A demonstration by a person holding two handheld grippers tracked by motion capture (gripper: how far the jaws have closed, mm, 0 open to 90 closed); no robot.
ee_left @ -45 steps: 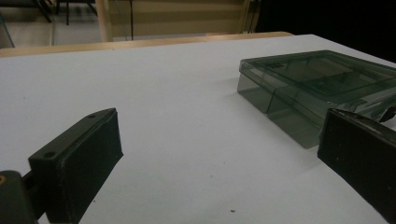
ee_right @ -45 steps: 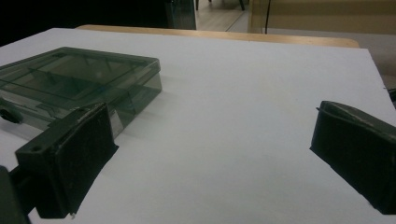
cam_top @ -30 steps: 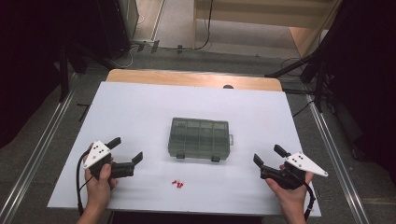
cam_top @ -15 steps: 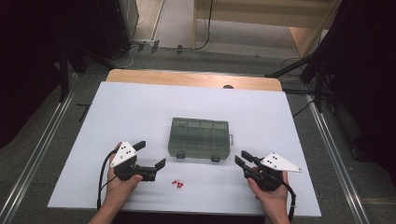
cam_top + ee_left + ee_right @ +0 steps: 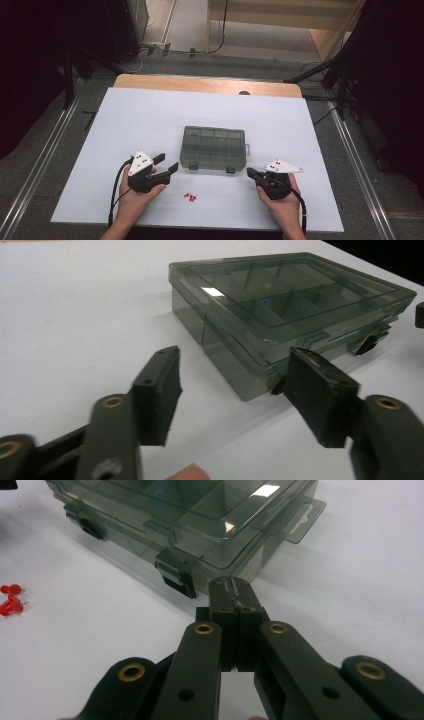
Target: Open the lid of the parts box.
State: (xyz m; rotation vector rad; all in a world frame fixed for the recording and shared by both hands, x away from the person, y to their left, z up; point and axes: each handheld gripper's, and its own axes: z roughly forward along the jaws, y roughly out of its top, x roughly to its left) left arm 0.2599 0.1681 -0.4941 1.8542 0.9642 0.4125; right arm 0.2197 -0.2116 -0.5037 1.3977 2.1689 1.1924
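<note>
Box (image 5: 215,148) sits latched; approach step: left claw (image 5: 168,163) half-open and closing, empty, right claw (image 5: 233,591) shut, empty; next, flip a latch (image 5: 176,572).

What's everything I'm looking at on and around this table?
compartment box: one, smoky clear plastic, lid closed, two dark latches on the near side, middle of the sheet.
push pins: a few, red, loose on the sheet just in front of the box.
white sheet: one, covers most of the table.
wooden table: one, its far edge shows beyond the sheet.
left tool: one, black, jaws apart with nothing between them, near the box's left corner.
right tool: one, black, jaws shut on nothing, near the box's right latch.
</note>
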